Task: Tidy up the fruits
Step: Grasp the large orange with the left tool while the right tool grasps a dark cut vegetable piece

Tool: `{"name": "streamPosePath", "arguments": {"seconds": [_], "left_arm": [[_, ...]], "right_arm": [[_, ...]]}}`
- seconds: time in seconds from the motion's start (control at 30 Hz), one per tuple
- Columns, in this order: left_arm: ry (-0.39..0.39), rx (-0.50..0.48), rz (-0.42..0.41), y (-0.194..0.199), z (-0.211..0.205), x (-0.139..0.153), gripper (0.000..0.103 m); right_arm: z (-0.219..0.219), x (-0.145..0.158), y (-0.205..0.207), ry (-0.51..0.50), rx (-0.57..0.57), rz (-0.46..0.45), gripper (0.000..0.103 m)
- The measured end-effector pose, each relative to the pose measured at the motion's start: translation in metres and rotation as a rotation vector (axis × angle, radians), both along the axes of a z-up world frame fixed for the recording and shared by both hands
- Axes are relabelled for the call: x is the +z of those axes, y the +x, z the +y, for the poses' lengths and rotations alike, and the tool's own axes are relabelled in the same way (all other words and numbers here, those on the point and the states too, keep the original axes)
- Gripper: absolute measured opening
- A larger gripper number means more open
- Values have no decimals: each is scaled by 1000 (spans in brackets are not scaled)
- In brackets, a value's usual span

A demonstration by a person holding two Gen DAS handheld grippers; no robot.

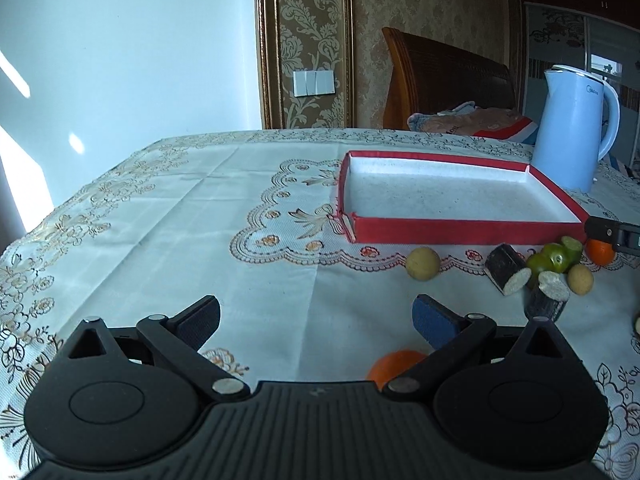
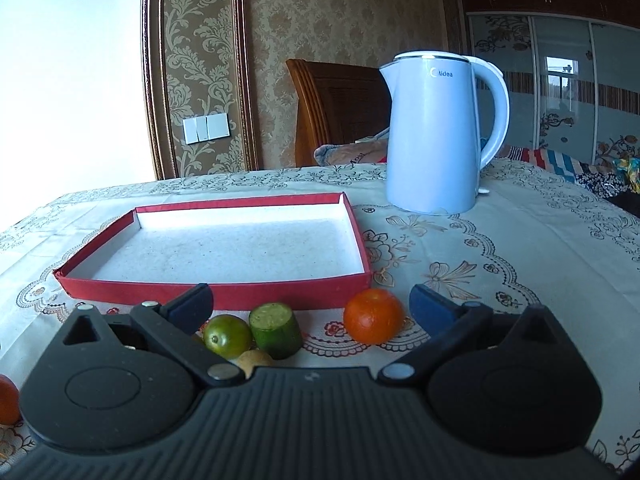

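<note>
A shallow red tray (image 1: 460, 236) (image 2: 224, 290) with a white inside lies on the tablecloth, nothing in it. In front of it lie fruits: an orange (image 2: 373, 316), a green tomato (image 2: 227, 335), a cut cucumber piece (image 2: 276, 330), a yellow ball-shaped fruit (image 1: 423, 263), two dark cut pieces (image 1: 506, 274). My left gripper (image 1: 316, 316) is open over bare cloth, an orange (image 1: 394, 366) partly hidden under its right finger. My right gripper (image 2: 310, 306) is open, low, with the green pieces and orange just ahead between its fingers. Its tip shows in the left wrist view (image 1: 612, 234).
A light blue electric kettle (image 2: 434, 136) (image 1: 572, 128) stands behind the tray's right corner. Another orange (image 2: 8, 398) sits at the far left edge. A wooden headboard (image 1: 444, 76) and bedding lie beyond the table. The table's left edge (image 1: 60, 208) drops off near the wall.
</note>
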State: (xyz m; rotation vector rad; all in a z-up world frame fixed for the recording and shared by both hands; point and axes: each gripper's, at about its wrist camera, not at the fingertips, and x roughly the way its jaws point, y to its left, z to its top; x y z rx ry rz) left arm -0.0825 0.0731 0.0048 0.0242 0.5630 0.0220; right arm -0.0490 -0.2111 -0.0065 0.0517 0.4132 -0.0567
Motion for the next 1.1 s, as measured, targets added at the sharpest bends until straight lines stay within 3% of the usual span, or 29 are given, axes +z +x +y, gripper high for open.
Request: {"name": "streamPosePath", "arguments": {"seconds": [0.37,0.63,0.77,1.0,1.1], "left_arm": [[59,-30,46,-8,-24,-22,102],[11,-95,68,-7,-27,-27,70],[10,-144,61,-9,-35,-27,42],[-6,-132,56,-6,-35,-26,42],[5,-108,56,0,-37,-25,42]], "right_arm": [[-3,-3,3,10,-12,30,103],[-8,-3,5,30,-31,37,103],[-13,-2,4,47,-44,43,103],[-43,1,-19,42,-90,5,103],[-60,-4,-30,23,-93,33,103]]}}
